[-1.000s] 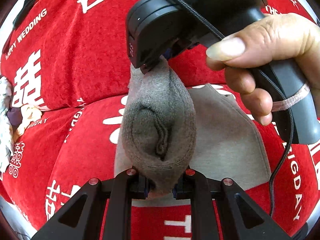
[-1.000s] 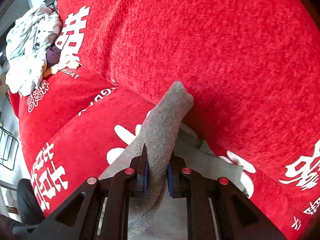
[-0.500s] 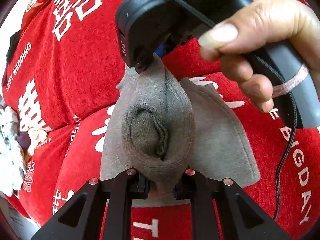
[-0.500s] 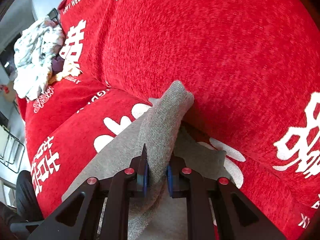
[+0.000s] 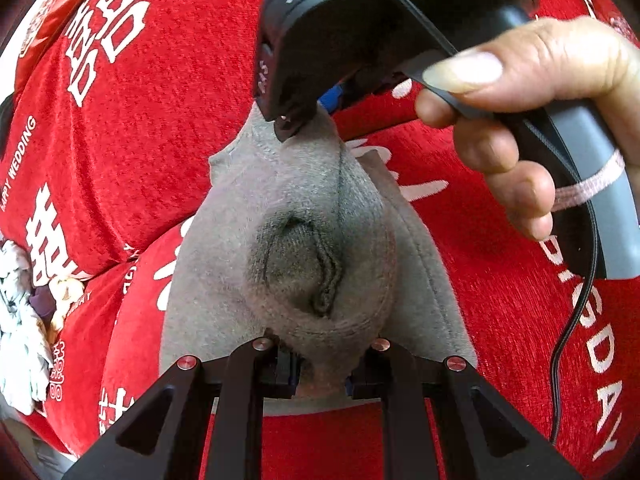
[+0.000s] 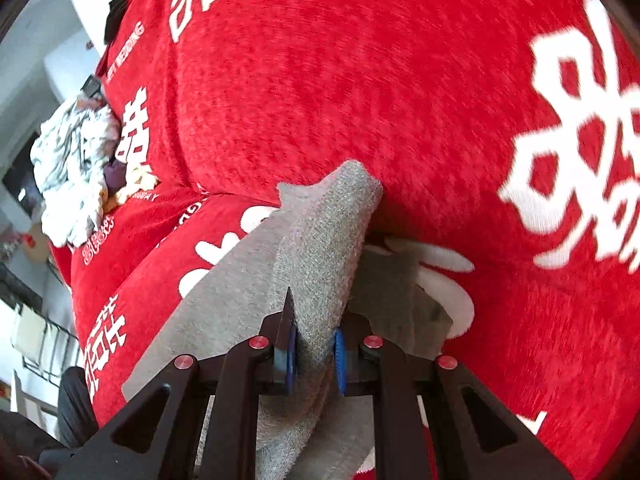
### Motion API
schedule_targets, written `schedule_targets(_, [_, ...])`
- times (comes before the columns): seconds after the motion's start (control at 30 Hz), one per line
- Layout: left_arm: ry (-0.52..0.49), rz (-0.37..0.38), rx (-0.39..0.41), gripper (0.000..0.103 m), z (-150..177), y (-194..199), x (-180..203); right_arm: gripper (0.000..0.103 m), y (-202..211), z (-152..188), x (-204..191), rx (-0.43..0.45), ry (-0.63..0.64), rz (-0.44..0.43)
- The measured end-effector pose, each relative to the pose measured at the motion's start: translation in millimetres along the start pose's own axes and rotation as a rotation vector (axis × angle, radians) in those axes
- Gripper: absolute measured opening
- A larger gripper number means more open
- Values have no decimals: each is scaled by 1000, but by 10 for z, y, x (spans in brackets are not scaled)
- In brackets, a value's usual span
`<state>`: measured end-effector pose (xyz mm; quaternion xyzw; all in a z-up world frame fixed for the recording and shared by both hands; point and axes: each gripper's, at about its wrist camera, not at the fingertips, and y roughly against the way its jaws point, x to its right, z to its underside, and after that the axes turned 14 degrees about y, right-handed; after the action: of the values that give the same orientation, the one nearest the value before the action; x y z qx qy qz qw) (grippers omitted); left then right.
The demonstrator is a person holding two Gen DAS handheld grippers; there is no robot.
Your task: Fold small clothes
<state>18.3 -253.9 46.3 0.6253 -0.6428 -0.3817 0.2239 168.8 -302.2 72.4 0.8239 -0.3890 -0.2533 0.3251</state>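
Note:
A grey knitted garment (image 5: 304, 240) hangs stretched between my two grippers above a red sofa. My left gripper (image 5: 320, 376) is shut on its near edge, and the cloth bulges in a fold just ahead of the jaws. My right gripper (image 5: 296, 124) shows at the top of the left wrist view, held by a hand (image 5: 532, 120), pinching the far edge. In the right wrist view my right gripper (image 6: 314, 360) is shut on the grey garment (image 6: 320, 248), whose free corner sticks up past the fingertips. More grey cloth (image 6: 224, 300) lies on the sofa seat below.
The red sofa (image 6: 360, 80) with white lettering fills both views, backrest close behind the garment. A heap of white patterned clothes (image 6: 72, 176) lies at the far left of the seat, and it also shows in the left wrist view (image 5: 20, 320). A black cable (image 5: 576, 320) hangs from the right gripper.
Both grippers have moved closer to the sofa backrest and seat with the garment still held. The right gripper looms larger in the left wrist view, and more grey cloth shows on the seat.

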Motion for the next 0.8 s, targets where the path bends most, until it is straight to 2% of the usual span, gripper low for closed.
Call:
schedule_targets(0.3, [-24, -1, -2, 17, 65, -80, 82, 16, -36, 276, 262, 28, -127, -47])
schedule_targets(0.8, [-80, -43, 37, 17, 170, -99, 193, 16, -292, 580, 583, 1, -338, -119])
